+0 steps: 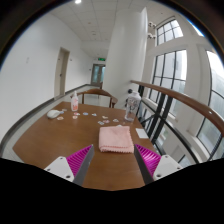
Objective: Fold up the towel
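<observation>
A pink towel (pixel 116 138) lies folded into a thick rectangle on the brown wooden table (pixel 60 140). It sits just ahead of my gripper (pixel 113 163), a little beyond the fingertips and centred on the gap between them. My two fingers with magenta pads (pixel 80 160) are spread wide apart and hold nothing. Only bare table shows between them.
Farther back on the table stand a bottle with a pink base (pixel 74 102), a clear bottle (pixel 130 104) and several small white items (pixel 85 116). A white object (pixel 54 114) lies at the left. Chairs, a white pillar (pixel 125 50) and large windows (pixel 185 75) lie beyond.
</observation>
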A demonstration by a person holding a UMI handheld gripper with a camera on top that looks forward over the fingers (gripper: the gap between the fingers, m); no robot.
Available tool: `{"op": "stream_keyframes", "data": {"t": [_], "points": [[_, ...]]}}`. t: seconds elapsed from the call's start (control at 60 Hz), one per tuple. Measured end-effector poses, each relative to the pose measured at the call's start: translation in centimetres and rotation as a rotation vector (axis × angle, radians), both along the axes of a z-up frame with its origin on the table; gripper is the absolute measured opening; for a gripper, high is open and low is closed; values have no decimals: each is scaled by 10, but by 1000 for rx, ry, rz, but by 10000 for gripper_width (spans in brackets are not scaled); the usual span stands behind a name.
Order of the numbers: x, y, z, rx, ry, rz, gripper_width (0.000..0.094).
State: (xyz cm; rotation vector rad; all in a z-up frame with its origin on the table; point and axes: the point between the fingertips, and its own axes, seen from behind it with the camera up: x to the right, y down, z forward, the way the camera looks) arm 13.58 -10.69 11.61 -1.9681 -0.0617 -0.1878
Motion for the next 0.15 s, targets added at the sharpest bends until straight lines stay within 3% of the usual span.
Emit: {"op": "stream_keyframes", "data": {"t": [0.15], "points": [[-7, -21, 3, 12, 53, 4, 851]]}}
